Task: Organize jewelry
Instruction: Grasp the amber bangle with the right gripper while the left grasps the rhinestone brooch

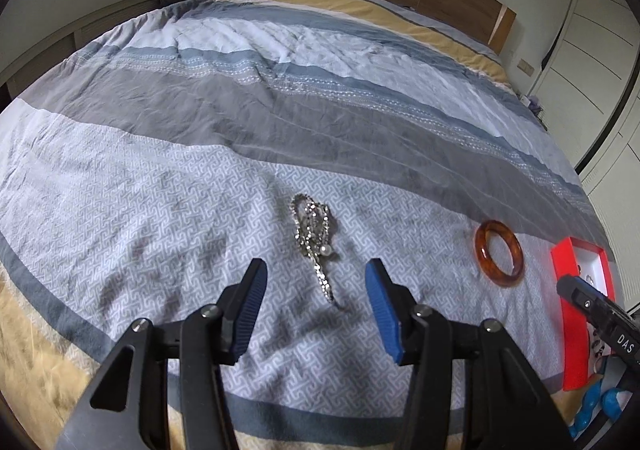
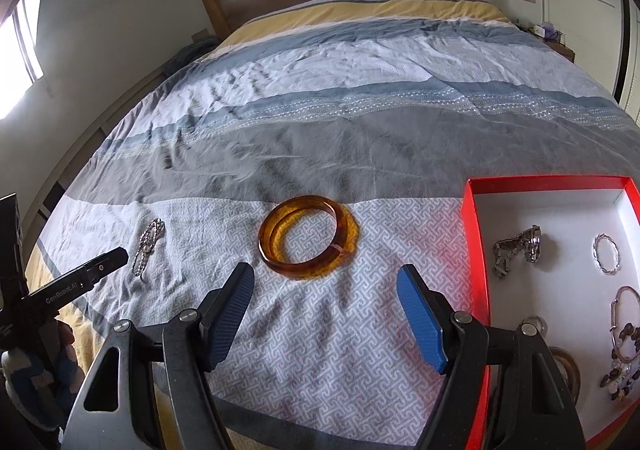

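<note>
So two pieces are left loose on the bed: a rhinestone chain necklace with a pearl (image 1: 314,240) and an amber bangle (image 2: 308,236), both lying flat on the patterned duvet (image 1: 160,218). The red box (image 2: 476,250) sits open at about 3 o'clock of the bangle, already holding a watch band, a twisted silver bracelet and some beaded stuff, so that's clearly the drop-off spot. The left gripper (image 1: 316,274) has its jaws wide and empty, with the necklace tail lying right between them at 12 o'clock. The right gripper (image 2: 326,282) is wide and empty too, bangle just ahead at 12. Looks like each hand is lined up on its own piece, one pickup apiece.
</note>
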Demonstrator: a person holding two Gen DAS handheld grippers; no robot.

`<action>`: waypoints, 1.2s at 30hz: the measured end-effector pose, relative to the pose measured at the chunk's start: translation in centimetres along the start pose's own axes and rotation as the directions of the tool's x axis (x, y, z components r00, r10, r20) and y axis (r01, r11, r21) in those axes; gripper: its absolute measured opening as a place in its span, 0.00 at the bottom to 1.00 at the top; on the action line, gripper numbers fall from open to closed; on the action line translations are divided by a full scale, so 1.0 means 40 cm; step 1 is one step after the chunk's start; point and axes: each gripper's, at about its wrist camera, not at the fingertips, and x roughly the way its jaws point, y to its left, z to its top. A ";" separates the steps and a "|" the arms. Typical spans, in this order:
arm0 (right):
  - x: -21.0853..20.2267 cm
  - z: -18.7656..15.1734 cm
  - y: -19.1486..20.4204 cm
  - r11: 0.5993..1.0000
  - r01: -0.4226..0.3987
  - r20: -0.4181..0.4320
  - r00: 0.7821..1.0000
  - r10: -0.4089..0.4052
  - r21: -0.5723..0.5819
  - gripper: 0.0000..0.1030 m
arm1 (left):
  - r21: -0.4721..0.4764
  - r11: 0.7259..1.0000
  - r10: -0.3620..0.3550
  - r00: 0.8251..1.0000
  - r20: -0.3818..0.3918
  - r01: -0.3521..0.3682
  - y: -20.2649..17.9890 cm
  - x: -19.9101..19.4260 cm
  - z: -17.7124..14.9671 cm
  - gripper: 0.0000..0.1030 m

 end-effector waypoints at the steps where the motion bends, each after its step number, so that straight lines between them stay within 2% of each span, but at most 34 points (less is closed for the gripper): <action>1: 0.007 0.005 -0.001 1.000 0.003 0.002 1.000 -0.003 0.002 0.71 | -0.004 1.000 0.001 1.000 -0.004 -0.001 0.002 0.012 0.004 0.47; 7: 0.053 0.037 -0.022 0.998 0.032 0.011 0.999 -0.032 0.045 0.69 | 0.014 1.000 0.022 0.999 -0.034 -0.021 -0.004 0.083 0.019 0.47; 9: 0.075 0.047 -0.033 0.997 0.037 0.001 0.999 -0.037 0.064 0.58 | 0.017 0.999 0.033 0.999 -0.038 -0.033 -0.005 0.101 0.020 0.47; 11: 0.099 0.053 -0.041 0.996 0.050 -0.013 0.999 -0.049 0.072 0.53 | 0.023 0.999 0.042 0.998 -0.039 -0.042 -0.006 0.117 0.022 0.47; 15: 0.146 0.062 -0.036 0.998 0.040 -0.050 0.998 -0.038 0.058 0.46 | 0.032 0.998 0.054 0.998 -0.044 -0.053 -0.003 0.142 0.021 0.47; 21: 0.202 0.055 -0.018 0.999 0.038 -0.090 0.995 -0.036 0.022 0.40 | 0.027 0.998 0.050 0.997 -0.058 -0.049 0.005 0.168 0.028 0.47; 24: 0.223 0.050 -0.013 0.999 0.034 -0.101 0.994 -0.033 0.012 0.32 | 0.028 0.998 0.049 0.997 -0.055 -0.048 0.005 0.174 0.028 0.46; 29: 0.262 0.047 -0.002 0.999 0.026 -0.143 0.989 -0.030 -0.028 0.31 | 0.034 0.998 0.059 0.997 -0.043 -0.058 -0.003 0.186 0.033 0.45; 32: 0.268 0.051 0.006 0.998 0.034 -0.149 0.988 -0.042 -0.055 0.27 | 0.029 0.997 0.071 0.997 -0.036 -0.070 -0.008 0.193 0.042 0.40; 34: 0.267 0.052 0.009 0.997 0.045 -0.144 0.988 -0.054 -0.063 0.21 | 0.032 0.996 0.085 0.996 -0.032 -0.084 -0.015 0.194 0.046 0.33; 35: 0.263 0.051 0.007 0.997 0.051 -0.139 0.989 -0.059 -0.059 0.15 | 0.033 0.995 0.091 0.995 -0.030 -0.090 -0.017 0.193 0.047 0.30; 36: 0.259 0.050 0.003 0.997 0.052 -0.133 0.989 -0.058 -0.049 0.13 | 0.032 0.995 0.093 0.995 -0.029 -0.092 -0.017 0.191 0.048 0.22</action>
